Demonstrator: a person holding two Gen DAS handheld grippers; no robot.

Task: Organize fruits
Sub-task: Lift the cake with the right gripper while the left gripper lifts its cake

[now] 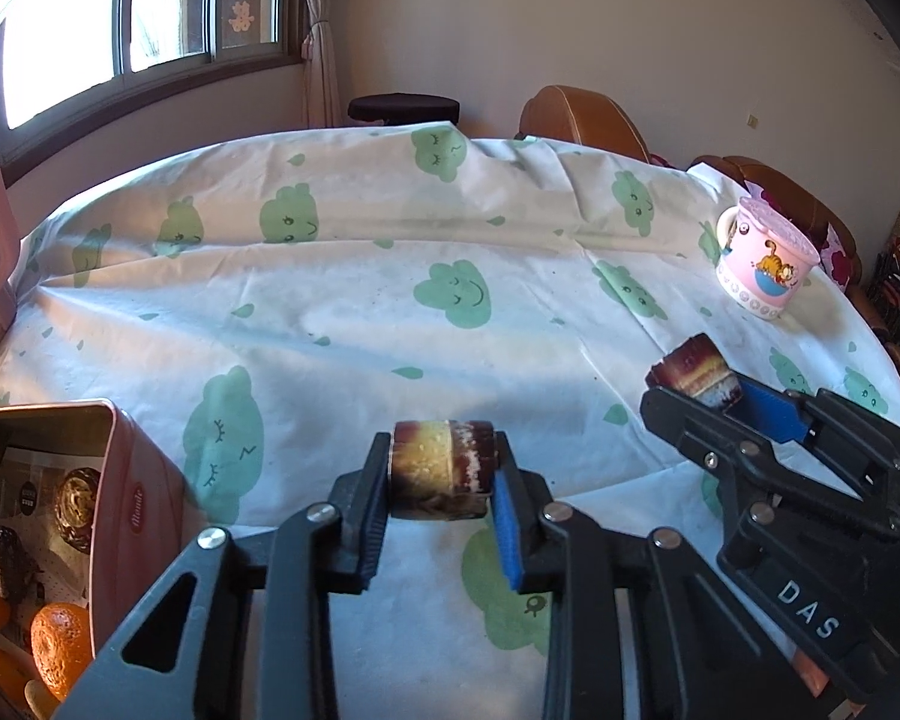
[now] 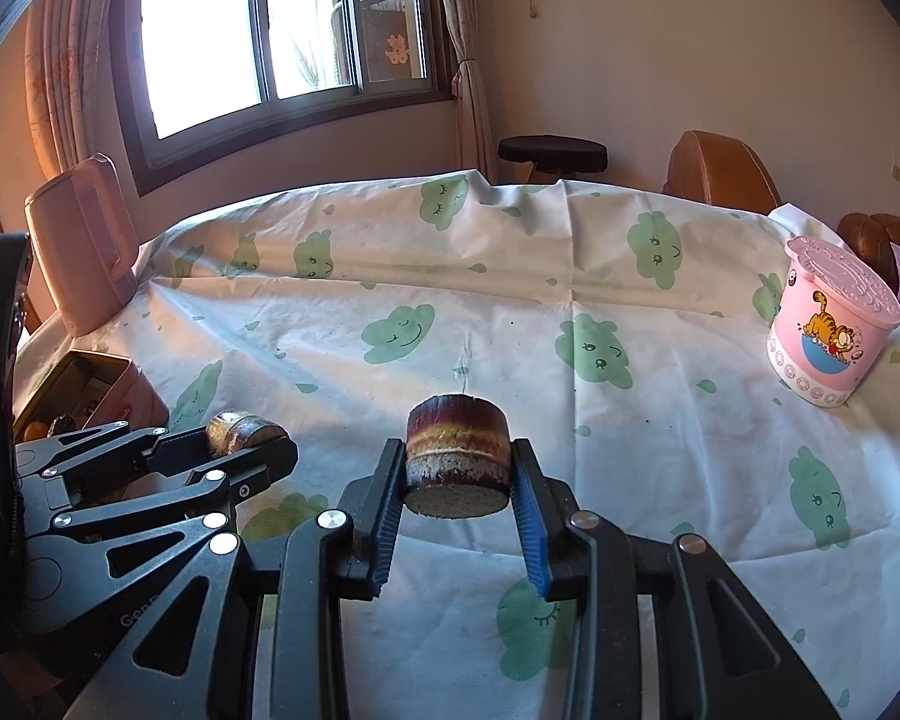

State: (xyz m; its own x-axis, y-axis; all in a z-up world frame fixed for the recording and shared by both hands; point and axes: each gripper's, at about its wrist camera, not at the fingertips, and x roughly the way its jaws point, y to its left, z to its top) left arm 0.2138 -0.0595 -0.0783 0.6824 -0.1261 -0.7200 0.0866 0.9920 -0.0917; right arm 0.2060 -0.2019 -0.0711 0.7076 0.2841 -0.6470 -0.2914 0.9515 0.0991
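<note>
My left gripper [image 1: 441,480] is shut on a short brown-and-yellow glazed cup [image 1: 439,468], held on its side above the tablecloth. My right gripper [image 2: 457,471] is shut on a second glazed cup [image 2: 456,456], held upside down. Each gripper shows in the other's view: the right gripper [image 1: 699,387] at the right of the left wrist view, the left gripper [image 2: 243,435] at the left of the right wrist view. A pink tin box [image 1: 129,480] at the lower left holds oranges [image 1: 60,645] and dark round things.
A pink cartoon-cat mug with lid [image 2: 831,330] stands at the table's right edge. The tin's pink lid [image 2: 84,246] leans at the far left. Brown chairs [image 2: 720,171] and a black stool [image 2: 552,153] stand behind the cloud-print tablecloth [image 2: 450,276].
</note>
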